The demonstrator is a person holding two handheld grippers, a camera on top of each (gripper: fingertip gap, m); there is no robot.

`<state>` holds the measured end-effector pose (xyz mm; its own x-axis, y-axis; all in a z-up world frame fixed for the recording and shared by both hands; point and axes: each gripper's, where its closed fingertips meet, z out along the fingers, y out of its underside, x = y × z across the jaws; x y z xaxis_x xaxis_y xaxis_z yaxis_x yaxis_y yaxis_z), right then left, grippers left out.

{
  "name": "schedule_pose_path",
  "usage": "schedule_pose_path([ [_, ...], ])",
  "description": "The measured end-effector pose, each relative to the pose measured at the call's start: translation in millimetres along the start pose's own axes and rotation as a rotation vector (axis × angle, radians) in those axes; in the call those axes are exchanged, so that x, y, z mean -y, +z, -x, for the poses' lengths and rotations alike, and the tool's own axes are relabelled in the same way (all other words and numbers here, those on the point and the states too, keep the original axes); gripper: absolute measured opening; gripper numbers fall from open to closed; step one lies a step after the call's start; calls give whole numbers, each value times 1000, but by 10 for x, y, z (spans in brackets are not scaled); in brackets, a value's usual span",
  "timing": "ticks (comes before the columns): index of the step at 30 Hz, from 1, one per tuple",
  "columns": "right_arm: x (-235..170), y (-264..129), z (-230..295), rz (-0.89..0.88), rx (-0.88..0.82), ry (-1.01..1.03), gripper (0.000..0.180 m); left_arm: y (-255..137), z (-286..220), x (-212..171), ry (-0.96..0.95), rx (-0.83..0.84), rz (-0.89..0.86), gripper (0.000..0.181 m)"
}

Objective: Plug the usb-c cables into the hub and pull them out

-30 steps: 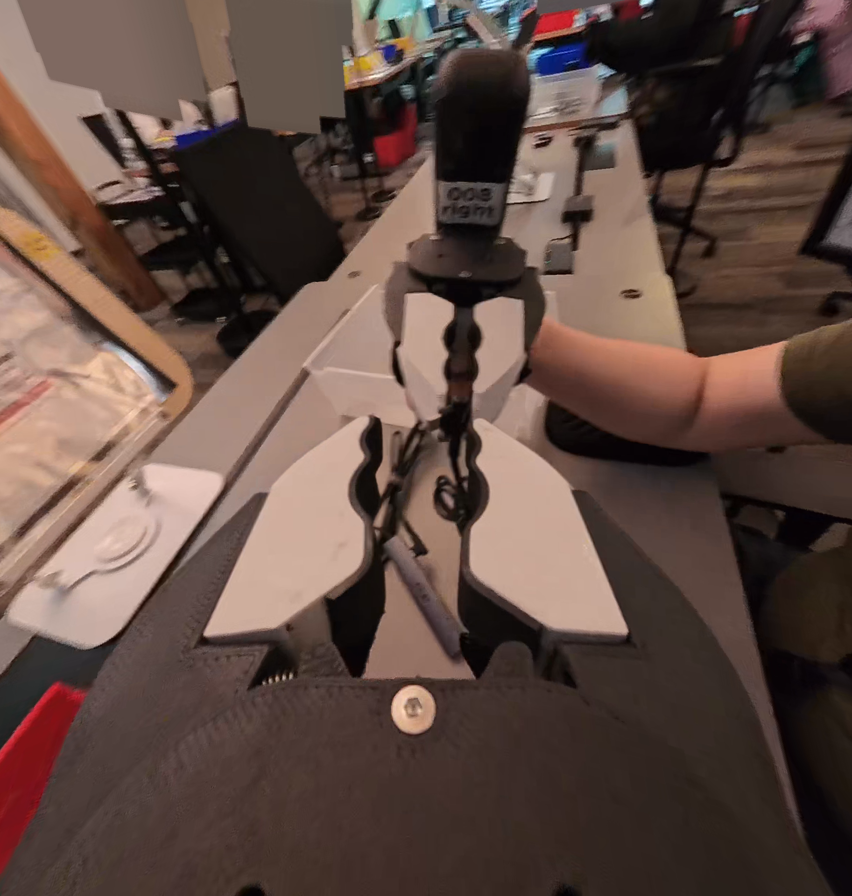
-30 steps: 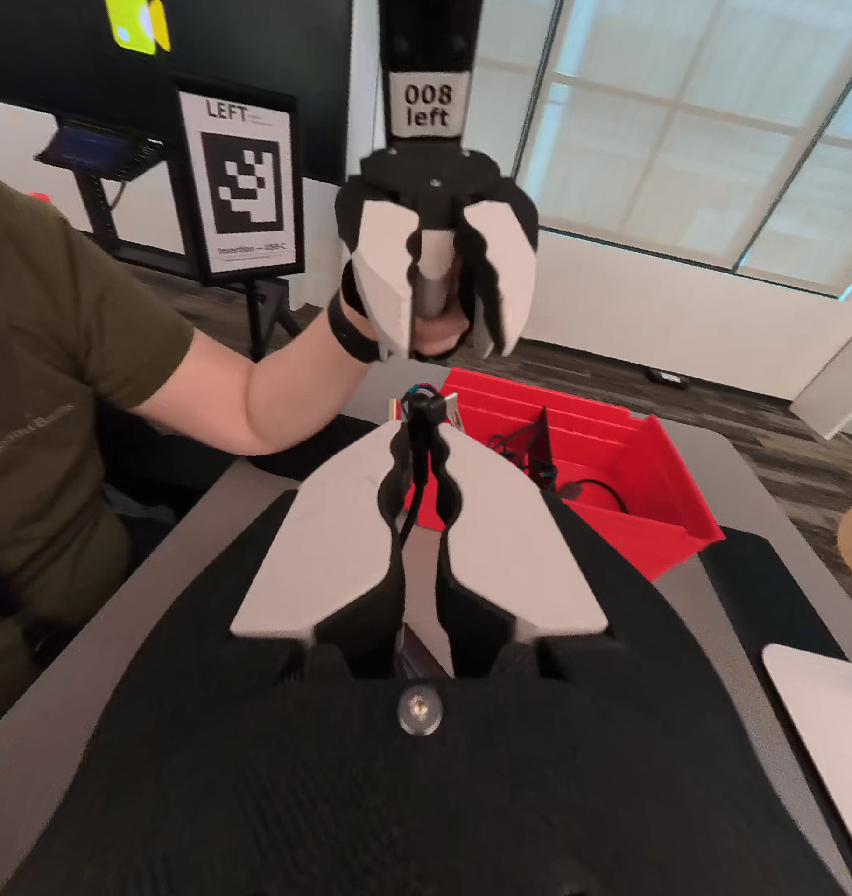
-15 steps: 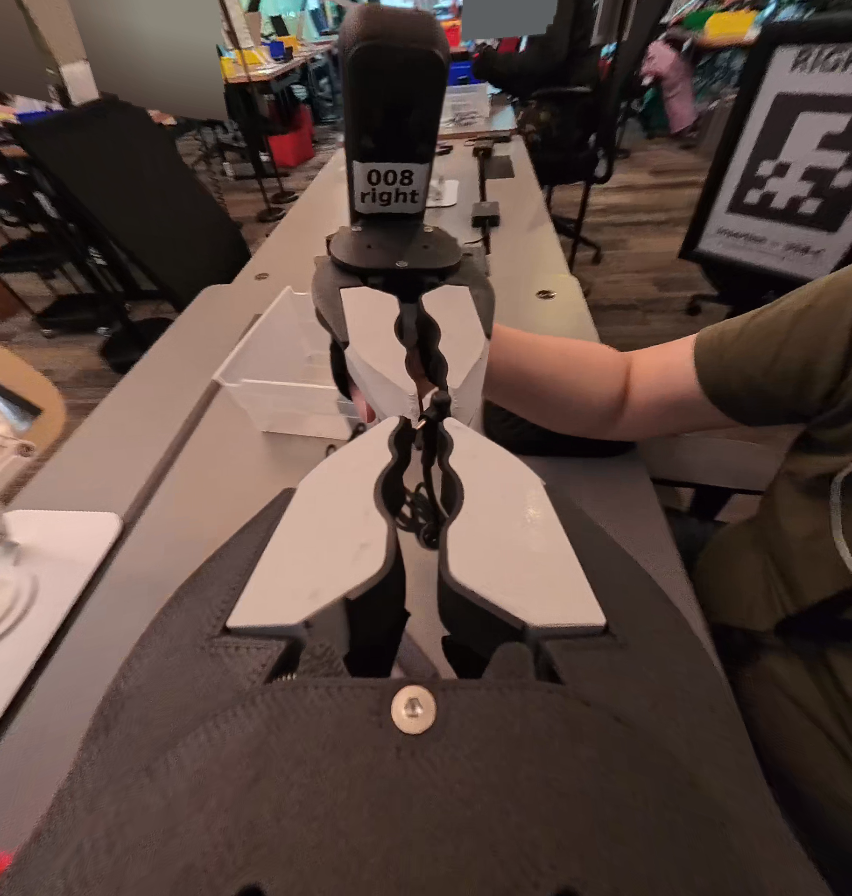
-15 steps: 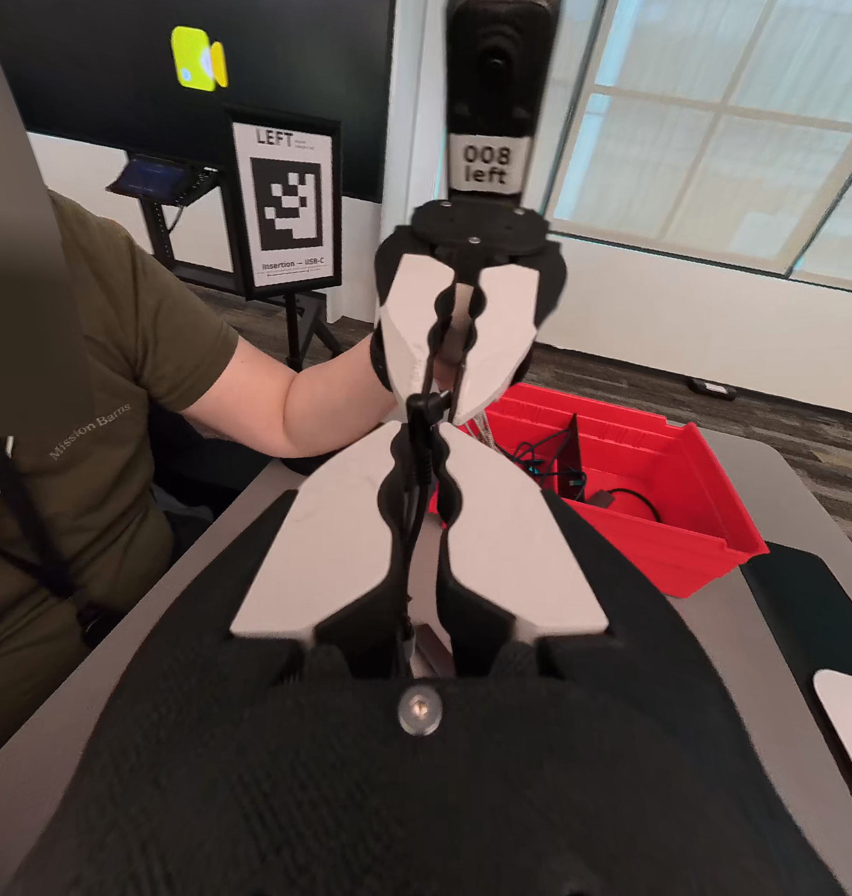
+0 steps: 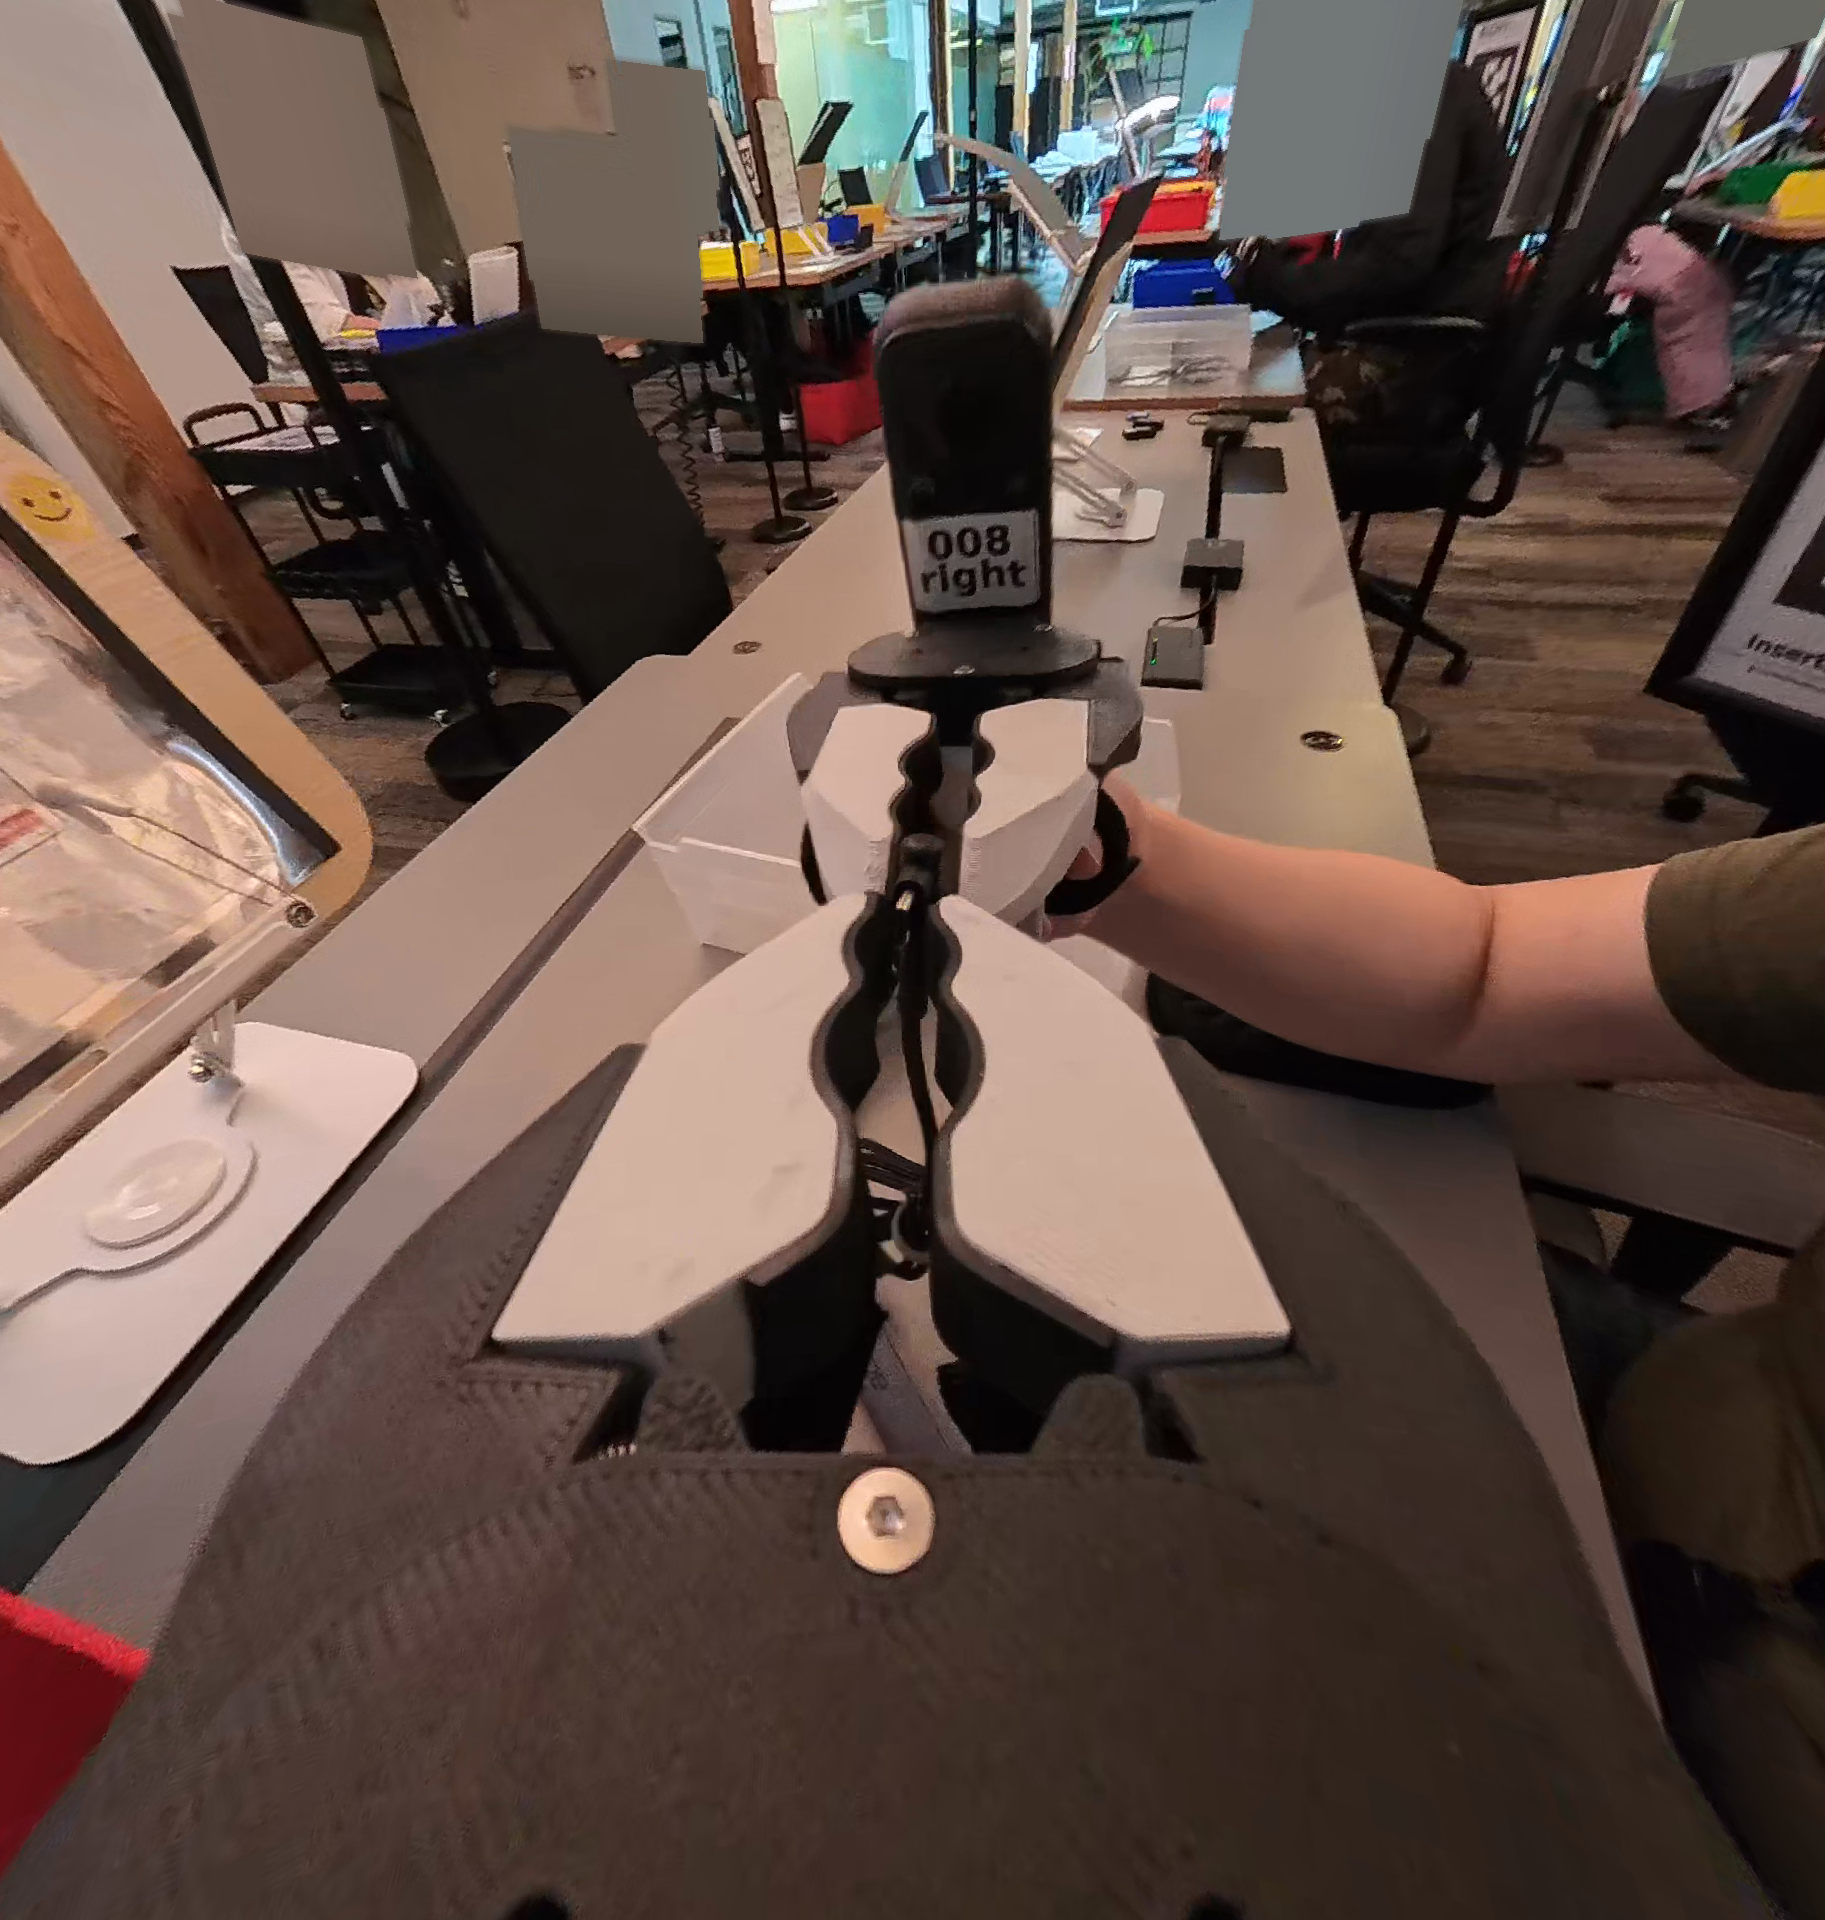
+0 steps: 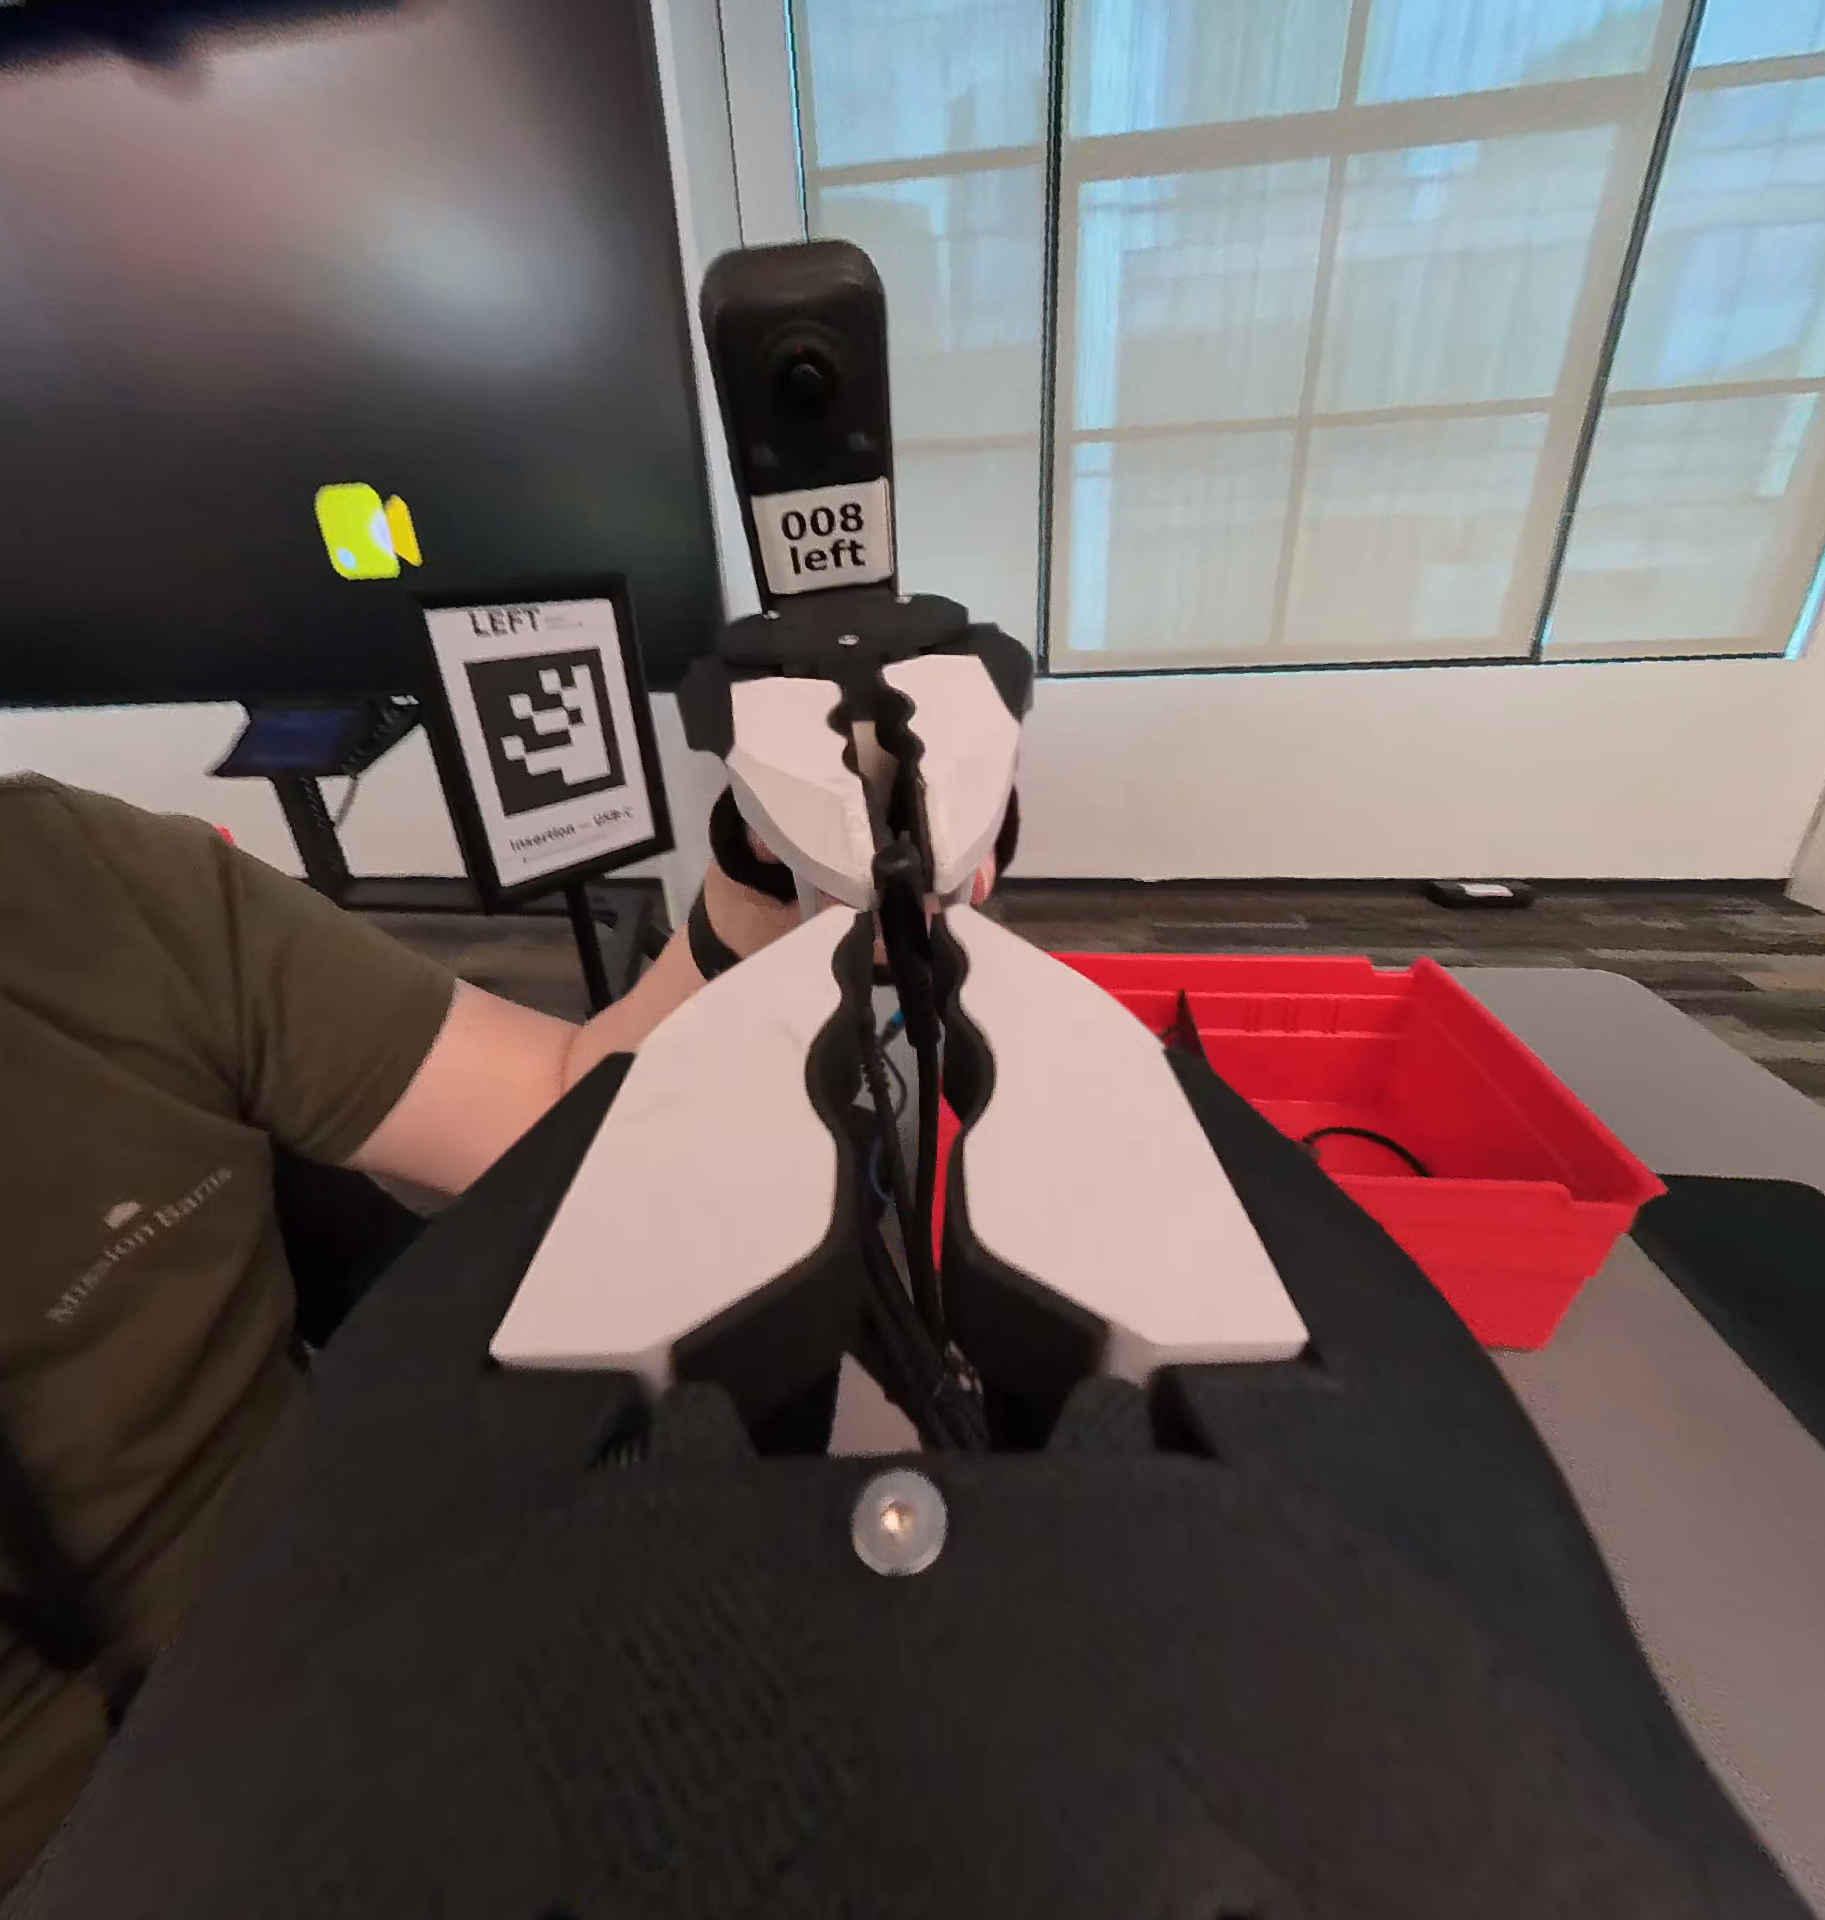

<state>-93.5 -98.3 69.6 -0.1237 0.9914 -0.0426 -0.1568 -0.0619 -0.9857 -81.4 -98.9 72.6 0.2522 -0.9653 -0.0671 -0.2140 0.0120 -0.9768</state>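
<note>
Grey table (image 5: 534, 935) is running off w/ white bin (image 5: 726, 862) beyond the jaws, red bin (image 6: 1407, 1091) off to one side. Left gripper (image 5: 903, 914) and right gripper (image 6: 892, 914) are meeting tip to tip, jaws nearly closed, each pinching thin black usb-c cable (image 6: 903, 1039); small black plug (image 5: 918, 857) is sitting btwn both tips.

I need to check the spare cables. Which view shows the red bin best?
The right wrist view: the red bin sits open behind the right gripper, dividers visible. The left wrist view catches only a red corner.
</note>
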Motion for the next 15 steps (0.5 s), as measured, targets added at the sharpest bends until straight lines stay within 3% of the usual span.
schedule_pose_path([
  [3,93,2,43,-85,48,55,19,-11,9,-4,-19,-5,3,6],
  [5,130,-9,4,-111,29,73,8,-7,2,11,-35,-15,-9,6],
  [15,71,-21,-90,-61,-28,95,9,27,77,-44,-43,21,9,6],
])
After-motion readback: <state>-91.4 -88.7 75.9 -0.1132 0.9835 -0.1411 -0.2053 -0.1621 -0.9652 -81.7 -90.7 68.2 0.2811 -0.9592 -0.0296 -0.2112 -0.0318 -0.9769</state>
